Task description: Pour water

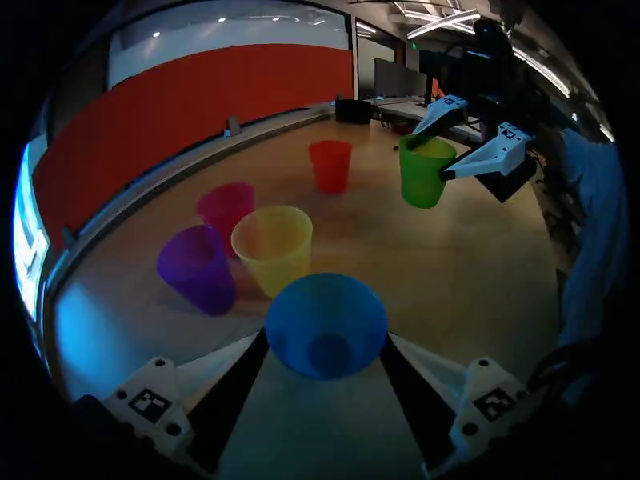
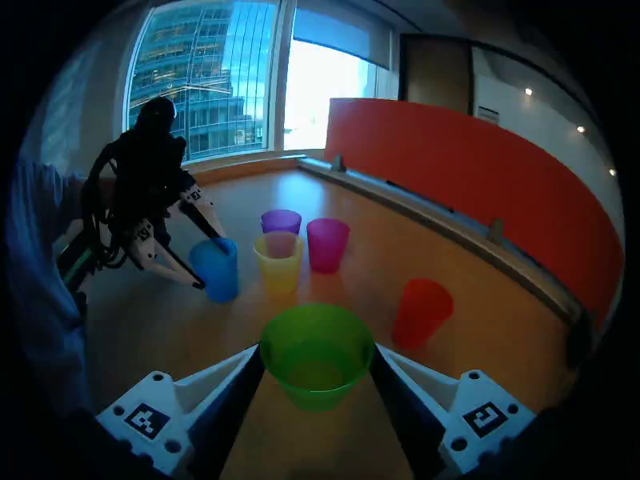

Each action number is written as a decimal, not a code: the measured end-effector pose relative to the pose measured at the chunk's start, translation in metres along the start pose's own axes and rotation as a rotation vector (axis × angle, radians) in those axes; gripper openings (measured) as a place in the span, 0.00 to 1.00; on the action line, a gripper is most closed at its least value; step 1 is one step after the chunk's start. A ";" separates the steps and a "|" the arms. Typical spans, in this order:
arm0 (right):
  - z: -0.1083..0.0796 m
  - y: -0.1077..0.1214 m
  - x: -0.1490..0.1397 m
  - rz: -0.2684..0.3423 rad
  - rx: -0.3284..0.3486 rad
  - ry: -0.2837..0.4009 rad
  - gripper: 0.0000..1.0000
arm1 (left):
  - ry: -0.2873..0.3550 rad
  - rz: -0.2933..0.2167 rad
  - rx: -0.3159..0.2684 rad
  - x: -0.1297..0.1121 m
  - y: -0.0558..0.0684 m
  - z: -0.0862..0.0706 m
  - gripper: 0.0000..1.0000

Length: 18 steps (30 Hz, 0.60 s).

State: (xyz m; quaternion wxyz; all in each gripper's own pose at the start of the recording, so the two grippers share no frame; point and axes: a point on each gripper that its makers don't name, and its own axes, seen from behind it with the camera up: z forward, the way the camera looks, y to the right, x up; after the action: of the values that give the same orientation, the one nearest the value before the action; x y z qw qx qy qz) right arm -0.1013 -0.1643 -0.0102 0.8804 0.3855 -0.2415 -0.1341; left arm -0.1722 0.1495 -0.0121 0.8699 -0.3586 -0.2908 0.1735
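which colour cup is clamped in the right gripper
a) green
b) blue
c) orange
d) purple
a: in the right gripper view, both fingers of the right gripper press on the green cup, while the blue cup is held by the left gripper.

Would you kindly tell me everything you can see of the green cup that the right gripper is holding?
The green cup is a translucent, plastic-looking tumbler, tapering from a wide round mouth to a narrower base, without handle or lid. It is held roughly upright by the right gripper, one finger pressing on each side just below its rim. It is apart from the red cup, its nearest neighbour. Whether it holds water or touches the table I cannot tell.
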 end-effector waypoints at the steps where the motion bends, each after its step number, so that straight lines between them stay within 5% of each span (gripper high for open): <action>1: 0.001 0.000 -0.001 0.002 0.000 -0.001 0.92 | -0.002 -0.001 0.001 -0.001 0.000 0.000 0.98; 18: 0.017 -0.010 -0.027 0.022 0.026 -0.049 0.92 | -0.015 -0.019 0.011 -0.016 -0.002 -0.012 0.98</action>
State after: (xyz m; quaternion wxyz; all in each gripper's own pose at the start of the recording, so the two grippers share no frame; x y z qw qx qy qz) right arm -0.1339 -0.1703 -0.0161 0.8706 0.3906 -0.2690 -0.1308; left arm -0.1765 0.1339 -0.0236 0.8713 -0.3497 -0.2996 0.1697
